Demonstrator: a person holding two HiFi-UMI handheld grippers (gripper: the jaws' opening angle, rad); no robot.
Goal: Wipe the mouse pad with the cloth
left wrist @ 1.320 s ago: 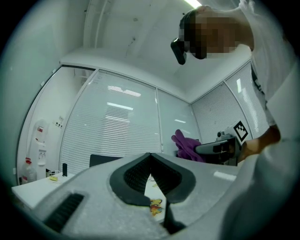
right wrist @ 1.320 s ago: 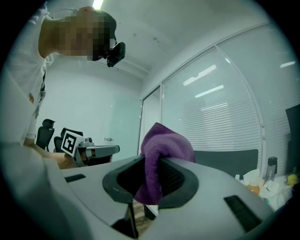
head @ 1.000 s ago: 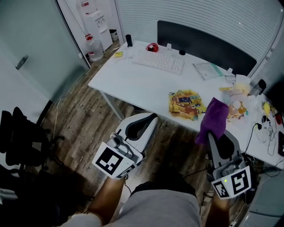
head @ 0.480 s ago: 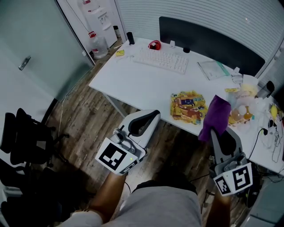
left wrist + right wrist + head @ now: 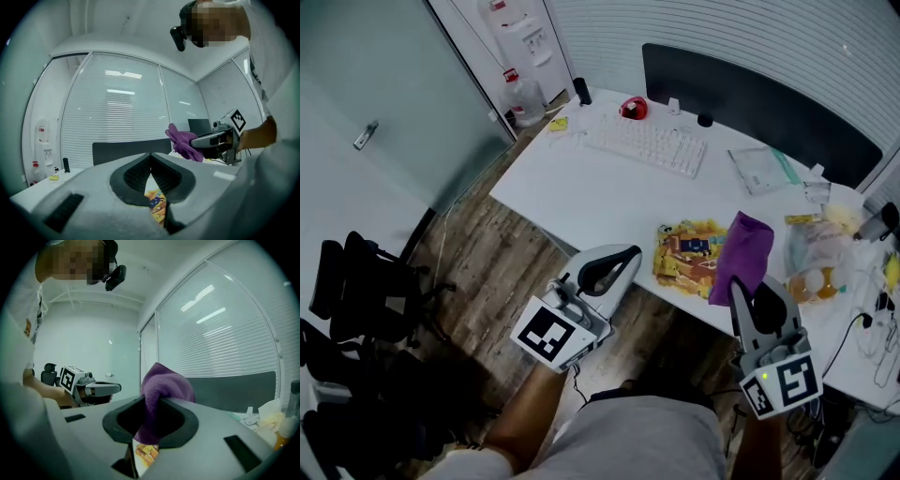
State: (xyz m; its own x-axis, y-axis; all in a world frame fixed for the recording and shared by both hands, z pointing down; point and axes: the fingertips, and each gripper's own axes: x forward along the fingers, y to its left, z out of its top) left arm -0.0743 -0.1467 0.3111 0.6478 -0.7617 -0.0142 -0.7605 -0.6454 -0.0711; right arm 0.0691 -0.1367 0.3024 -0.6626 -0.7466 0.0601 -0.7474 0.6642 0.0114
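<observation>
- Head view: left gripper (image 5: 623, 255), below the near edge of the white desk (image 5: 591, 178); right gripper (image 5: 739, 286), at that edge, carries the purple fleecy cloth (image 5: 745, 248). The cloth overlaps the right side of the yellow printed rectangular mouse pad (image 5: 684, 253), which lies flat near the desk's front; contact cannot be told. White keyboard (image 5: 649, 146) lies farther back.
- Left gripper view: jaws pressed together at the tips, nothing between them; the pad shows through the gap below, and the right gripper with the cloth is off to the right.
- Right gripper view: jaws pinching a fold of the cloth, which bunches out beyond the tips.
</observation>
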